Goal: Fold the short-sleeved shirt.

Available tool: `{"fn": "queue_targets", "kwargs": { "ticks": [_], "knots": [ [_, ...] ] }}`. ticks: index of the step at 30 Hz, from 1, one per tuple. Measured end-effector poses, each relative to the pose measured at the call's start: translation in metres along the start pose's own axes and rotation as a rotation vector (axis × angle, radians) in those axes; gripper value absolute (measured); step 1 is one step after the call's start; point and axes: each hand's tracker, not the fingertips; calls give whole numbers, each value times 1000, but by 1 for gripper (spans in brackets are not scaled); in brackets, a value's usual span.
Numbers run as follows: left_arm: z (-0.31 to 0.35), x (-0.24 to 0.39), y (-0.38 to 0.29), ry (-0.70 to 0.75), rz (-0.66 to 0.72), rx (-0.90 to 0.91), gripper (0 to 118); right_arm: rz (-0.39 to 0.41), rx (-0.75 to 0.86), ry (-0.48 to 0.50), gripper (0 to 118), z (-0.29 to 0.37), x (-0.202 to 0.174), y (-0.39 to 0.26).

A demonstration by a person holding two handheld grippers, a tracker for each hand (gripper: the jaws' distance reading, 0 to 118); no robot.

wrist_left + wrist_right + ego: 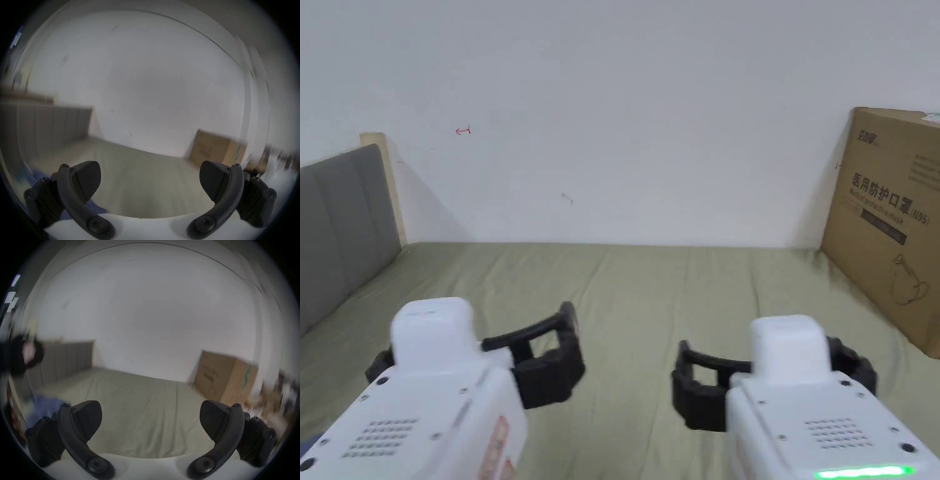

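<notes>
Here, the olive bed sheet (650, 294) lies open between the grey headboard (344, 219) at left and the cardboard box (887, 219) at right; a white wall (625, 125) bounds the far edge. Left gripper (481, 359) and right gripper (772, 372) hover, jaws spread, empty. A blurred blue garment (47, 405) lies near left.

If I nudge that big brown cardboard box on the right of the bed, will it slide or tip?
The tall brown cardboard box stands on the soft olive-green bedsheet, so it would probably drag and wrinkle the sheet rather than slide cleanly. It looks tall and leans near the white wall, so a high push might tip it. Its weight cannot be judged.
</notes>
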Motion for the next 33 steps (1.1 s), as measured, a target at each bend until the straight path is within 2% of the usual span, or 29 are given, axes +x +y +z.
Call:
{"fn": "queue_targets", "kwargs": {
  "ticks": [1, 2, 3, 5, 8, 12, 14, 16, 17, 18, 19, 20, 21, 22, 23, 24, 28, 30, 33],
  "knots": [
    [2, 7, -1, 25, -62, -19, 118, -86, -1, -8, 118, 2, 11, -9],
    [3, 13, -4, 42, -101, -28, 118, -130, -7, -31, 118, 8, 15, -17],
    [4, 16, -7, 28, -97, -39, 118, -133, -37, -71, 118, 12, 13, -21],
    [4, 15, -16, 10, -78, -57, 118, -42, -40, -137, 118, 11, 10, -31],
    [3, 17, -21, 10, -77, -78, 118, 81, 30, -166, 118, 12, 2, -34],
    [4, 15, -16, 13, -73, -73, 118, 158, 101, -103, 118, 17, -5, -21],
    [5, 12, -12, 14, -60, -64, 116, 184, 136, -149, 118, 20, -10, -18],
    [6, 11, -12, 23, -36, -65, 100, 212, 151, -150, 117, 22, -13, -18],
    [6, 10, -12, 28, -27, -68, 85, 215, 152, -134, 115, 24, -11, -19],
    [6, 9, -13, 32, -24, -66, 57, 200, 155, -99, 107, 25, -10, -19],
    [7, 10, -16, 40, -31, -65, 34, 162, 147, -75, 92, 27, -8, -19],
    [7, 11, -18, 46, -52, -65, 16, 132, 143, -53, 59, 29, -6, -19],
    [6, 13, -19, 63, -69, -65, 2, 124, 142, -47, 9, 28, -6, -20],
    [6, 14, -21, 74, -86, -63, 2, 138, 141, -68, 6, 25, -9, -22],
    [6, 14, -23, 78, -91, -62, 0, 175, 131, -143, 6, 22, -12, -25],
    [6, 13, -22, 72, -86, -67, 0, 189, 140, -157, 6, 22, -12, -27],
    [1, 9, -25, 26, -53, -95, 0, 124, 111, -92, 6, 21, -5, -26],
    [-1, 9, -24, 29, -52, -105, 0, 126, 111, -97, 1, 21, -5, -27],
    [1, 9, -24, 18, -44, -104, 0, 144, 102, -92, 0, 17, -5, -26]
  ]
}}
